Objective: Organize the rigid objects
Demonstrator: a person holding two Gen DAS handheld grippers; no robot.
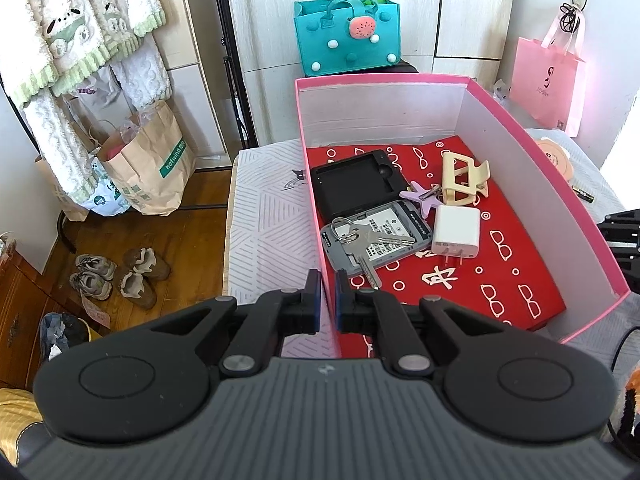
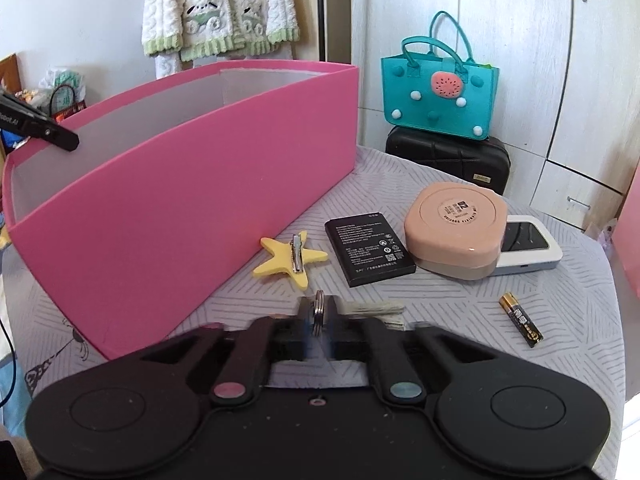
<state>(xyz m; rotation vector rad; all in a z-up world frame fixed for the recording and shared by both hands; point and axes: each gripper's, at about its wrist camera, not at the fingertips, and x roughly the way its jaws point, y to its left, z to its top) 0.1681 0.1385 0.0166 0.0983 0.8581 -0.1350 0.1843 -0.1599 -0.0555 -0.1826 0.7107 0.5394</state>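
The left gripper (image 1: 328, 300) pinched the near wall of the pink box (image 1: 560, 152), which held six objects including one key bunch (image 1: 362, 240), while the right gripper (image 2: 319, 320) was closed on one key ring (image 2: 319, 312) above the table (image 2: 440, 312), near one star clip (image 2: 290, 259), two batteries and two cases.

My left gripper (image 1: 328, 300) is closed on the near wall of the pink box (image 1: 325, 264), one finger either side. My right gripper (image 2: 319, 318) pinches a key ring (image 2: 319, 312), raised above the table.
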